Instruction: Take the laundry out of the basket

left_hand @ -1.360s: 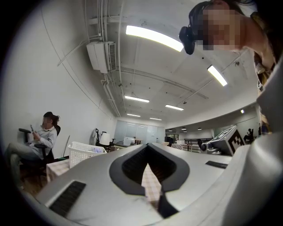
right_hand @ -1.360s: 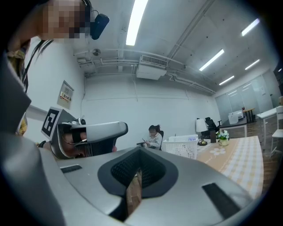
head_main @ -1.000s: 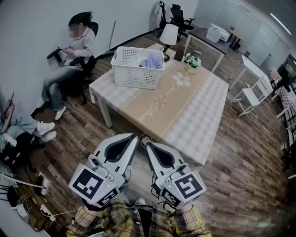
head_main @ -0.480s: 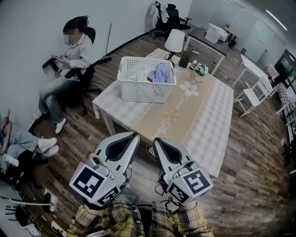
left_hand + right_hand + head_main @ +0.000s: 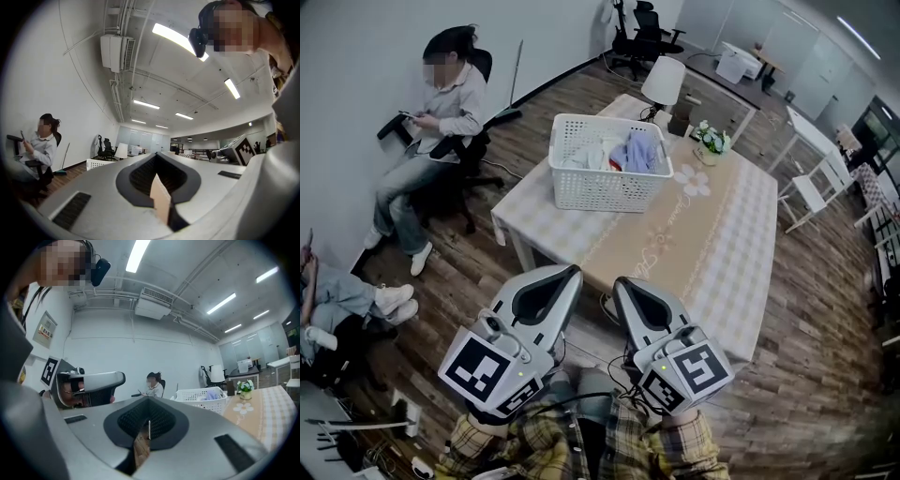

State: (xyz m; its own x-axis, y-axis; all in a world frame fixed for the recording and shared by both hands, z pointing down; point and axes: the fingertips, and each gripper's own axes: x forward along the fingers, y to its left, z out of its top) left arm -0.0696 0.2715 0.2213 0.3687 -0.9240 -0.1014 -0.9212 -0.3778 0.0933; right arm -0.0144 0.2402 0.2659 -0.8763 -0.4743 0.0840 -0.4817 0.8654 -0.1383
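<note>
Centrally, the white basket (image 5: 605,192) stands on the far left part of the tabletop (image 5: 675,248) and holds the laundry (image 5: 636,155), a heap of white and lilac cloth. The left gripper (image 5: 572,272) and right gripper (image 5: 623,283) are side by side in the foreground, short of the table's near edge and well apart from the basket. Both pairs of jaws are closed together with nothing between them. A lamp (image 5: 664,82) and a pot of flowers (image 5: 711,142) stand beyond the basket. A seated person (image 5: 431,122) is by the left wall.
</note>
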